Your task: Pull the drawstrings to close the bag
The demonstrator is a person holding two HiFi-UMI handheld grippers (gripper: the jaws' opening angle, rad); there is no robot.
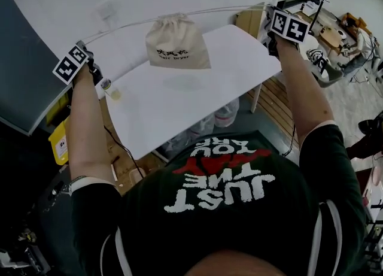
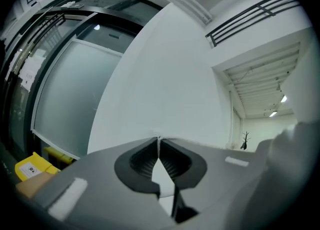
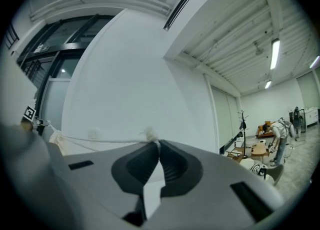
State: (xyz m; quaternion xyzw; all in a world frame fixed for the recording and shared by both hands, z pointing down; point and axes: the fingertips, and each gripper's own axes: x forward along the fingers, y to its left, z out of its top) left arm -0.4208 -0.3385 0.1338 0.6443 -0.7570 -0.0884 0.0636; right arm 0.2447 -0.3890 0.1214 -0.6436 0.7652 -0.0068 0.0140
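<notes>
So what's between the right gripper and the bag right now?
A taut drawstring, pinched in the right gripper and running to the bag's cinched neck; nothing else. The head view shows the whole stretch.

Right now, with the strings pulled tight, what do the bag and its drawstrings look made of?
The bag looks like unbleached cotton or canvas, matte beige: soft folds gathered at the neck, black print. The drawstrings look like thin whitish cord, probably cotton: a frayed tuft sticks out at the right hand-held gripper.
</notes>
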